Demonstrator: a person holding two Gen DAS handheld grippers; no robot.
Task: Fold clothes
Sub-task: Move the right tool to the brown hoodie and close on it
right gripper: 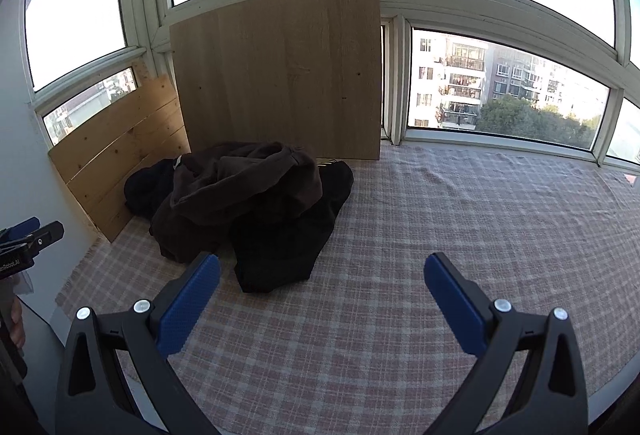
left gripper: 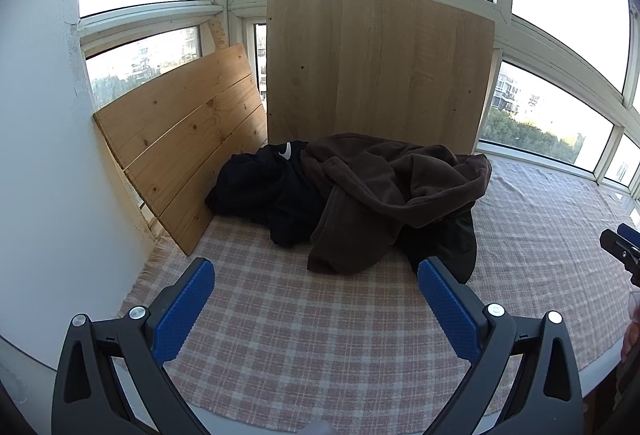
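A crumpled brown fleece garment (left gripper: 384,191) (right gripper: 240,187) lies heaped over black clothes (left gripper: 272,191) (right gripper: 288,235) at the back left of the checked cloth. One black piece shows a white logo (left gripper: 285,152). My left gripper (left gripper: 316,269) hovers open just in front of the pile, nothing between its blue pads. My right gripper (right gripper: 322,263) is also open and empty, to the right of and in front of the pile. The tip of each gripper shows at the edge of the other's view (left gripper: 620,247) (right gripper: 28,239).
A pink-and-white checked cloth (right gripper: 460,219) covers the surface. A pine plank panel (left gripper: 180,139) and a larger wooden board (left gripper: 376,71) lean against the windows behind the pile. A white wall (left gripper: 36,155) bounds the left side. The cloth stretches wide to the right.
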